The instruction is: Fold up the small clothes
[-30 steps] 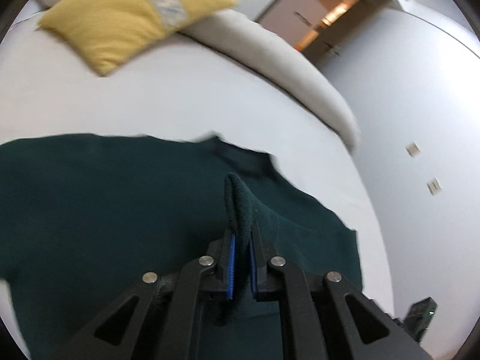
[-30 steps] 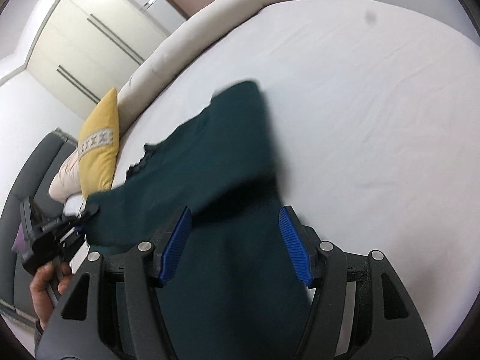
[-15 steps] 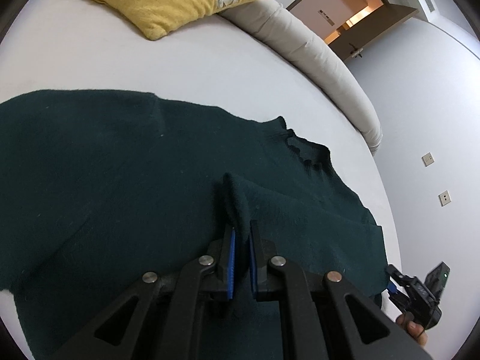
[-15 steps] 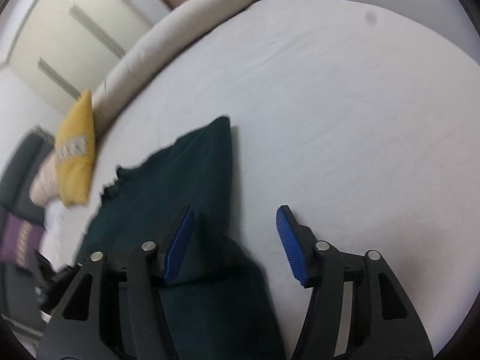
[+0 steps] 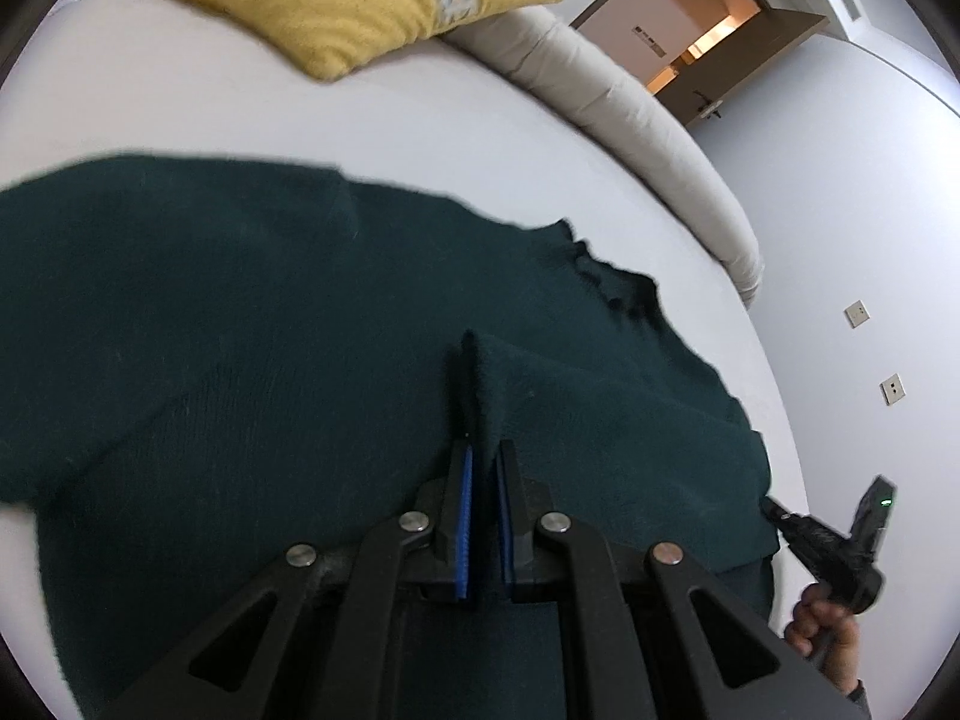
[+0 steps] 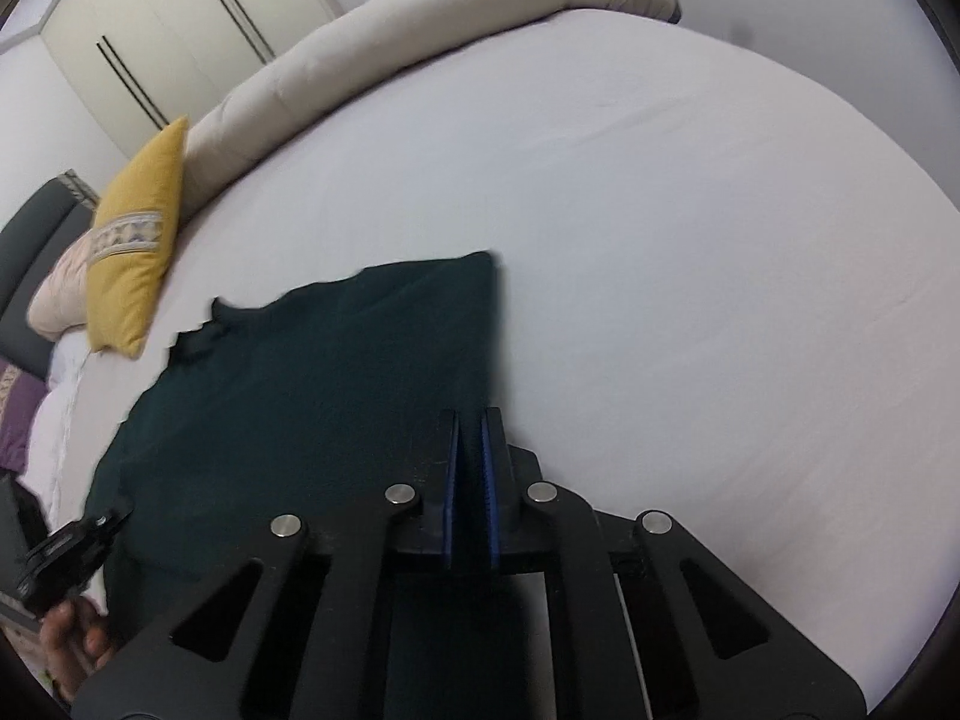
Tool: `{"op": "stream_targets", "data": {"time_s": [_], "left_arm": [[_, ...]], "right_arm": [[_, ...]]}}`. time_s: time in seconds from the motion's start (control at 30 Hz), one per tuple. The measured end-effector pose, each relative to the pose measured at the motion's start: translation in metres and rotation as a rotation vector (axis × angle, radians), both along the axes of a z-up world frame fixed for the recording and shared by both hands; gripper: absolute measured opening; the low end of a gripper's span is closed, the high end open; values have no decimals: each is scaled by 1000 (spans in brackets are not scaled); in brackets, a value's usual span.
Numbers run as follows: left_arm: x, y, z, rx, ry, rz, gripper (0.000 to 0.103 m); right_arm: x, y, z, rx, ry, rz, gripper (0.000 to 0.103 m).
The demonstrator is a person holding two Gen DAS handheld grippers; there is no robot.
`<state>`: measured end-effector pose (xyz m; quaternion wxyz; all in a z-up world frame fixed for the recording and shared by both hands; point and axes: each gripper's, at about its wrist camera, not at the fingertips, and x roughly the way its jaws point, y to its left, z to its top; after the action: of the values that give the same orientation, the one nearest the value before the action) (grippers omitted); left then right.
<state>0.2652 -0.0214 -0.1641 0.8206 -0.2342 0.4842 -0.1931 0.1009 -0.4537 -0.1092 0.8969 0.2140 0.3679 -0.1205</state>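
Leftmost, yellow cushion (image 6: 135, 240) against bolster (image 6: 420, 36). Dark green sweater (image 5: 240, 330) spread flat on white bed (image 6: 690, 240). Left gripper (image 5: 483, 468) pinches a raised fold; right gripper (image 6: 470, 450), just closed, clamps the sweater's edge.

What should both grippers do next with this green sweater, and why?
Probably lift both together and carry the near edge toward the collar. The left gripper pinches a raised fold of the dark green sweater, and the right gripper has just closed on its edge near the side. The sweater lies spread flat on the white bed, not yet folded.
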Motion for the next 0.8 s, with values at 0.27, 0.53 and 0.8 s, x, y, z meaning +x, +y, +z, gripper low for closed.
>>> {"op": "stream_targets", "data": {"time_s": [0.27,0.53,0.8], "left_arm": [[15,-2,5,22,-17,-33,8],[18,-1,13,11,-53,-27,8],[20,16,-5,38,-48,29,3]], "right_arm": [[-19,-6,5,52,-29,-11,8],[-9,41,10,-72,63,74,20],[-14,40,1,-116,9,49,19]]}}
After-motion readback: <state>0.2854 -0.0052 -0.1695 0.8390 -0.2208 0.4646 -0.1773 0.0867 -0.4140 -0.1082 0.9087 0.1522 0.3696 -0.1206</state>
